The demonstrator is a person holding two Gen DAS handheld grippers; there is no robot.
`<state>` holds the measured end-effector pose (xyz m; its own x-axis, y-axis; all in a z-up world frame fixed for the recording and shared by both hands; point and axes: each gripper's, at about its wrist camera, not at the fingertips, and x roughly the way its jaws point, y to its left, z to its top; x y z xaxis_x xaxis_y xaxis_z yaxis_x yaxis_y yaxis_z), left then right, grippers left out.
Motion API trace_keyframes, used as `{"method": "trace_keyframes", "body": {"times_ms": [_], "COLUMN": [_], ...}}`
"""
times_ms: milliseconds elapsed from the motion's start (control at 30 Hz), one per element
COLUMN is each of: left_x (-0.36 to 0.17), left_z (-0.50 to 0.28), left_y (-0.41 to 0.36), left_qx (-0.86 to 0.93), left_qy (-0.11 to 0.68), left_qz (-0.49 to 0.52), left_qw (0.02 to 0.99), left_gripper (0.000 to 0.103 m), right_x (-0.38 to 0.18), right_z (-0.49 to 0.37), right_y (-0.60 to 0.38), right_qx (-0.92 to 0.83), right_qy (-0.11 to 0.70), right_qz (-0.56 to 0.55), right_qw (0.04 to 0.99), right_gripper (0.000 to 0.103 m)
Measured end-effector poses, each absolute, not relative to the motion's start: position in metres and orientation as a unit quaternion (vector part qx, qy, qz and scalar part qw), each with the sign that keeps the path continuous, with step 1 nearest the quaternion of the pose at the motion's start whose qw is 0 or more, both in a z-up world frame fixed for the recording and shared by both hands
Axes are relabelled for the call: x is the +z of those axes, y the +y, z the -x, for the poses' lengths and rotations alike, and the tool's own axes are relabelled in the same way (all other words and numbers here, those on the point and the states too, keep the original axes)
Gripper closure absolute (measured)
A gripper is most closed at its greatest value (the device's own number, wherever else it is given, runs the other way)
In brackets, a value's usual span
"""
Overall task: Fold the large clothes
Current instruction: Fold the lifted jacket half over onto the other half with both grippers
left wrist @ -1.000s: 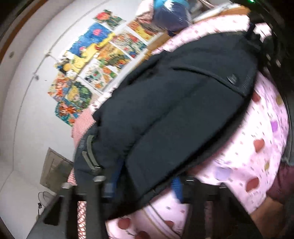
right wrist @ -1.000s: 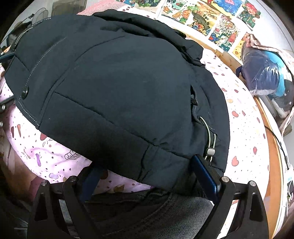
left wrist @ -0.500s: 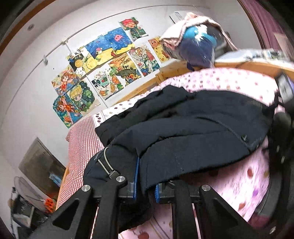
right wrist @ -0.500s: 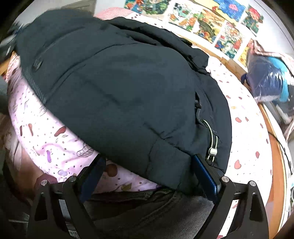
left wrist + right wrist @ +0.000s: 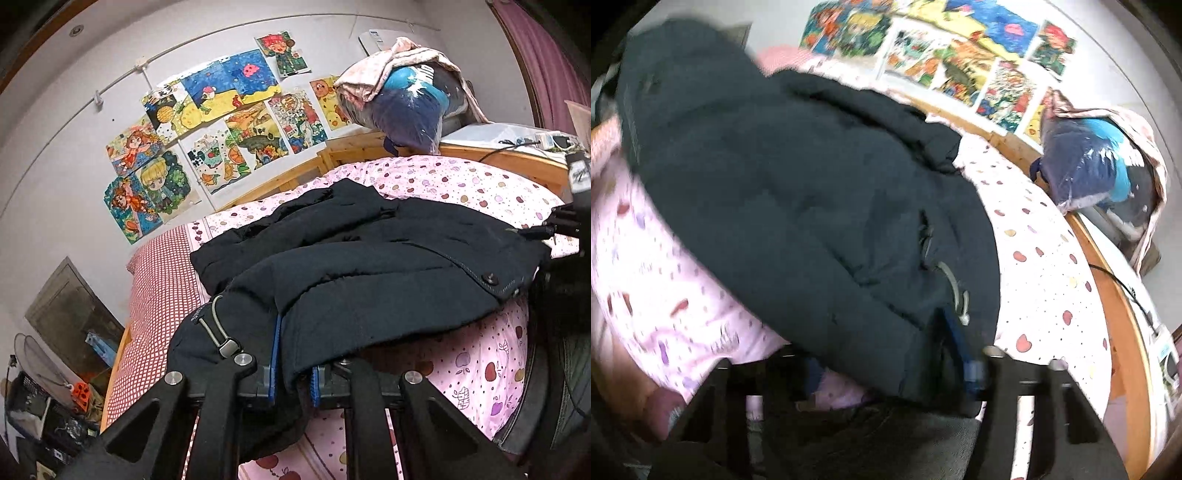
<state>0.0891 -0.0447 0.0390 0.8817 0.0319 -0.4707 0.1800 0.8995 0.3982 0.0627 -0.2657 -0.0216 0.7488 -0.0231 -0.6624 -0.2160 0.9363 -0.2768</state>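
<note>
Jacket (image 5: 369,273), dark navy and padded, lies spread on the bed (image 5: 480,362). Nearest, the left gripper (image 5: 293,373) pinches its hem between pressed-together blue pads, beside the grey drawcord toggle (image 5: 227,347). The right gripper (image 5: 890,365) is closing on the opposite hem corner, cloth between its jaws. It looks bulky, soft and floppy, likely to sag; hem corners seem the best holds. White lettering by the toggle is too small to read. Beyond hang drawings (image 5: 221,147).
</note>
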Motion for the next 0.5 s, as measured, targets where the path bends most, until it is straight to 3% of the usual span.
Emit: {"method": "trace_keyframes", "body": {"times_ms": [200, 500], "left_x": [0.051, 0.087], "left_z": [-0.076, -0.037], "left_y": [-0.037, -0.025], "left_qx": [-0.034, -0.037], "left_qy": [0.218, 0.178], "left_qz": [-0.205, -0.194], "left_qw": [0.954, 0.964], "left_gripper": [0.092, 0.092], "right_x": [0.010, 0.068], "right_z": [-0.056, -0.021], "right_y": [-0.280, -0.287], "right_qx": [0.047, 0.046], "right_qy": [0.279, 0.156], "right_qz": [0.145, 0.105], "right_qw": [0.948, 0.981], "right_gripper": [0.092, 0.098]}}
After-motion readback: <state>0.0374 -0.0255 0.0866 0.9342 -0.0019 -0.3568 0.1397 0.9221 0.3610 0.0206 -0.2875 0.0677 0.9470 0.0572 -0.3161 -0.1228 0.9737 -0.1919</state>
